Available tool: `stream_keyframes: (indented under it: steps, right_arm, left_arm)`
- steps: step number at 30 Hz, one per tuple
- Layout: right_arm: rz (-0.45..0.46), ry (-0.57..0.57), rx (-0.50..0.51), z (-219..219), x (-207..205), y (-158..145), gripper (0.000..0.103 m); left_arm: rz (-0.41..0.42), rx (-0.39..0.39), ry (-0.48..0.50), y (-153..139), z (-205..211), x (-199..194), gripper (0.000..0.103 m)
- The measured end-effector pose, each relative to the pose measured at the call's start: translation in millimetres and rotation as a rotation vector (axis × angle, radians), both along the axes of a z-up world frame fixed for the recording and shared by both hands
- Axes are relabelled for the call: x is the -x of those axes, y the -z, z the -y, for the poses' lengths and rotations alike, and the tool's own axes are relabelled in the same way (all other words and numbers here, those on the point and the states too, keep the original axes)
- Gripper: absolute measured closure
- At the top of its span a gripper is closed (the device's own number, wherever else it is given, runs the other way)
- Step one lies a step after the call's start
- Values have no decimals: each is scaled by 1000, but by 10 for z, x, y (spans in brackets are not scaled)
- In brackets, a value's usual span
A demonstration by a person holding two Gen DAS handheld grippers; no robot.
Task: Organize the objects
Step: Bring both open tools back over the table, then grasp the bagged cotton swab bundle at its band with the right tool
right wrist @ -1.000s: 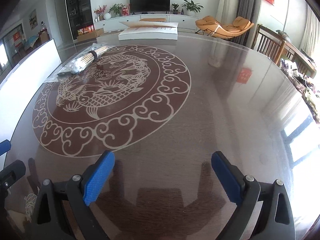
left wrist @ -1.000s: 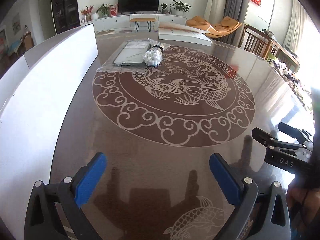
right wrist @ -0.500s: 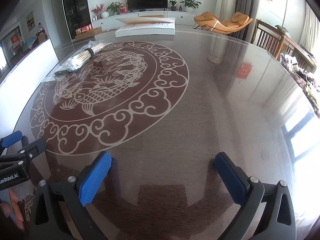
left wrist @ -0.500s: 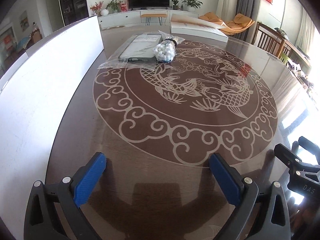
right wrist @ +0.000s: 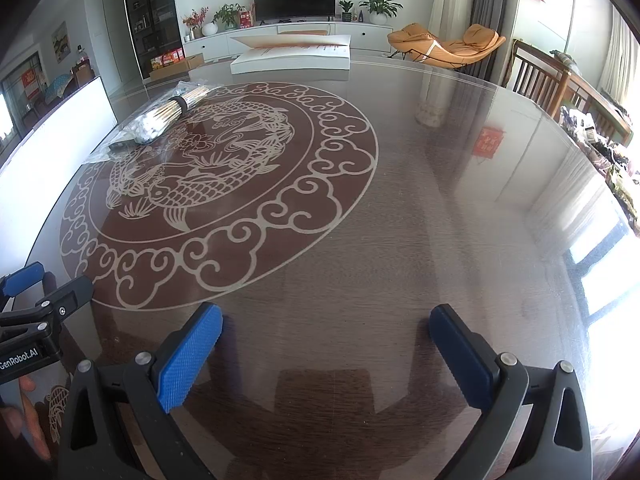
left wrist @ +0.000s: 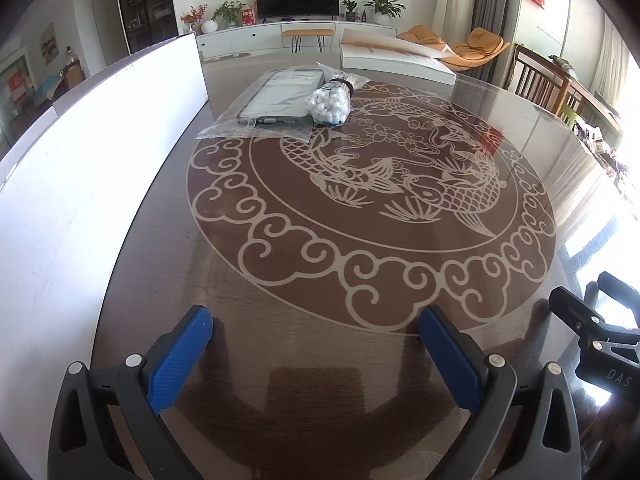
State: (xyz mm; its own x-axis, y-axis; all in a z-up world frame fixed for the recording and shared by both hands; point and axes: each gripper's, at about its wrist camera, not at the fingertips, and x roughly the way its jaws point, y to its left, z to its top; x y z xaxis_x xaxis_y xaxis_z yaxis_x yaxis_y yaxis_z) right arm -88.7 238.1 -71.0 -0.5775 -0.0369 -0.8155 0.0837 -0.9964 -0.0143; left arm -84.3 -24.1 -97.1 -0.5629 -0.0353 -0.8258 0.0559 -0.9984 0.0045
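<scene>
Left gripper [left wrist: 316,334] and right gripper [right wrist: 326,322], blue-padded fingers spread wide and empty, above glossy brown fish-patterned counter [left wrist: 320,280]; bagged cotton-swab bundle [left wrist: 331,101] far off.

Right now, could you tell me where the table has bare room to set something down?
The table is bare in front of both open grippers and right of the fish medallion. It's crowded only at the far left: cotton swab bundle atop the bagged tablet.
</scene>
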Motion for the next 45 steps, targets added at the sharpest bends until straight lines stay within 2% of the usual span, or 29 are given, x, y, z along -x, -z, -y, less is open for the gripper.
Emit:
stream_keyframes:
  steps: [15, 25, 27, 30, 32, 35, 38, 40, 41, 43, 44, 45]
  right_arm:
    - [0, 0, 0, 0, 1, -1, 0]
    - [21, -30, -1, 7, 59, -4, 0]
    - [51, -74, 1, 47, 186, -8, 0]
    - [84, -148, 64, 189, 516, -42, 0]
    - [114, -201, 112, 394, 835, -96, 0]
    - [117, -272, 118, 860, 1321, -228, 0]
    - [83, -274, 172, 1288, 1751, -373, 0]
    - [100, -233, 233, 1489, 2002, -389, 1]
    - [117, -213, 254, 1576, 2099, -371, 4]
    - [133, -205, 256, 1749, 2217, -330, 24]
    - [145, -219, 234, 1839, 2248, -292, 44]
    - [166, -236, 205, 1898, 2265, -245, 56]
  left_arm:
    - [-17, 0, 2, 1, -5, -17, 0]
    - [-16, -5, 43, 7, 15, 148, 0]
    - [-17, -4, 57, 8, 28, 176, 0]
    - [-16, -3, 79, 7, 50, 186, 0]
    - [-17, -5, 81, 6, 81, 176, 0]
    - [-17, -7, 79, 10, 104, 168, 0]
    - [-18, -7, 79, 9, 102, 168, 0]
    - [-17, -7, 79, 8, 102, 167, 0]
    - [-18, -7, 79, 7, 102, 167, 0]
    - [-18, -7, 79, 9, 101, 167, 0]
    - [-18, -7, 79, 9, 101, 167, 0]
    - [-18, -7, 79, 8, 101, 167, 0]
